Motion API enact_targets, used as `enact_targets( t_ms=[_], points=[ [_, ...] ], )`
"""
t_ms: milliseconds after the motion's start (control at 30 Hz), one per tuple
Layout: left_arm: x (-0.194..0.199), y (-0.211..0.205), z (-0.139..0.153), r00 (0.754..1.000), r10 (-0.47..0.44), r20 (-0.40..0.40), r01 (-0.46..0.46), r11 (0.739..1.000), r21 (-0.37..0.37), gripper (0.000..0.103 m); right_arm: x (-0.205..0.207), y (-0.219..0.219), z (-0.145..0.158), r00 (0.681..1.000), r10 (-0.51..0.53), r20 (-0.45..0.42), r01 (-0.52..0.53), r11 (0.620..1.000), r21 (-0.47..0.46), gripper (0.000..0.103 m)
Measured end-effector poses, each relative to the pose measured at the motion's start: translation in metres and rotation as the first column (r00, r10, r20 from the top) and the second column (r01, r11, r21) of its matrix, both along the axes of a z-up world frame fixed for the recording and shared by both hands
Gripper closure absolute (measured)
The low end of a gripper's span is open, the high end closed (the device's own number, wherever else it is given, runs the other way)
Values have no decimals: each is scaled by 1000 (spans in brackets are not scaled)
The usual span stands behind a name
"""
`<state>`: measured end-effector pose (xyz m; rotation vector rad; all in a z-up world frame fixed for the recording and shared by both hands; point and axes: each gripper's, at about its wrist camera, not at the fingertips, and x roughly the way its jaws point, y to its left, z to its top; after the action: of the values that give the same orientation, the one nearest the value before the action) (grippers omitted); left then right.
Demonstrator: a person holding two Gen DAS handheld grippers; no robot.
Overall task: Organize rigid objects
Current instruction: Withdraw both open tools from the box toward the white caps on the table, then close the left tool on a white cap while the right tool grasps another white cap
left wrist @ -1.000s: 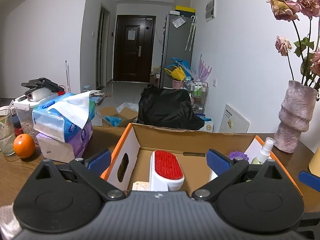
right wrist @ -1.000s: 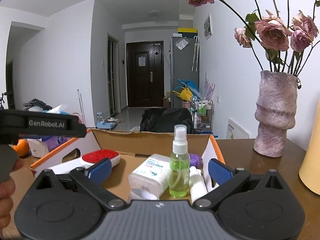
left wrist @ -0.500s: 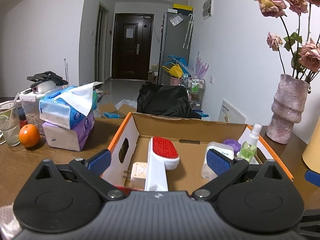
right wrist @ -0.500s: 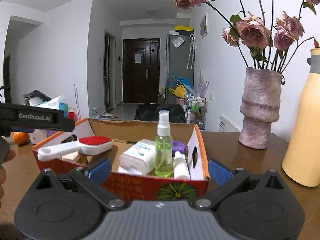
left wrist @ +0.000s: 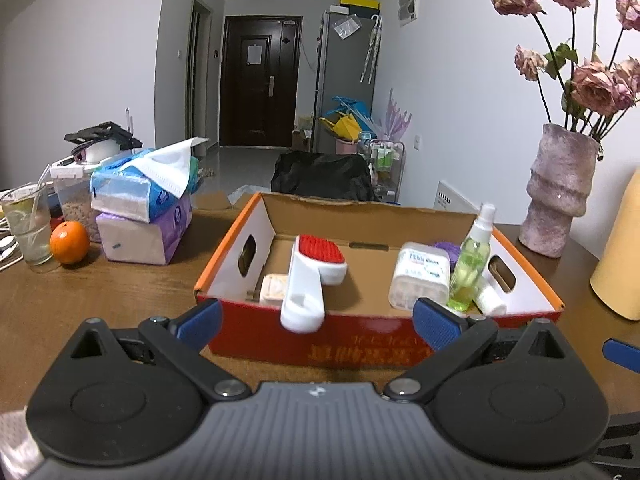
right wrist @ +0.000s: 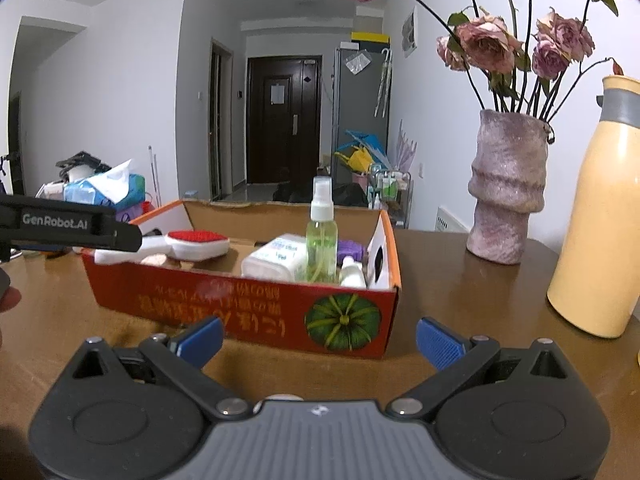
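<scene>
An open red and orange cardboard box (left wrist: 360, 350) (right wrist: 248, 312) stands on the brown table. Inside lie a white lint brush with a red pad (left wrist: 312, 276) (right wrist: 188, 245), a small cream block (left wrist: 274, 286), a white wipes tub (left wrist: 418, 280) (right wrist: 276, 262), a green spray bottle (left wrist: 470, 264) (right wrist: 321, 236), a small white bottle (left wrist: 490, 298) (right wrist: 352, 272) and a purple item (left wrist: 446, 249) (right wrist: 351, 249). My left gripper (left wrist: 318, 326) is open, just short of the box's near wall. My right gripper (right wrist: 319, 340) is open too, in front of the box's pumpkin picture.
Stacked tissue packs (left wrist: 144, 216), an orange (left wrist: 69, 242) and a glass with a straw (left wrist: 26, 224) sit at the left. A pink vase of dried roses (left wrist: 560, 196) (right wrist: 508, 188) and a yellow flask (right wrist: 600, 216) stand right of the box. The left gripper's body (right wrist: 68, 226) shows at far left.
Both grippers have drawn back from over the box toward me, so the whole box and its near wall now show. Both stay open and empty. Box contents unchanged.
</scene>
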<state>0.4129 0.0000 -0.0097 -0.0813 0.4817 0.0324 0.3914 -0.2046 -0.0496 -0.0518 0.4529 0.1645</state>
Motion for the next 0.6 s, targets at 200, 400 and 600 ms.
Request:
enact_targets(
  t_ms=[200,400,600],
  points=[
    [-14,-2,-9,999,-7,-37,7,1000,-3,0,-10,-1,-9,999,0,-48,0,1000,-1,0],
    [-27,-6,-15,998,-9,-66,9,1000,5,0,-17,-1,-17,995,4,-98,-4,1000,-1,0],
    [-33,-8,-25,994,-6,-109,7,1000,11,0,-19,2,-24,991,16,-134,-17,1000,-9,2]
  ],
)
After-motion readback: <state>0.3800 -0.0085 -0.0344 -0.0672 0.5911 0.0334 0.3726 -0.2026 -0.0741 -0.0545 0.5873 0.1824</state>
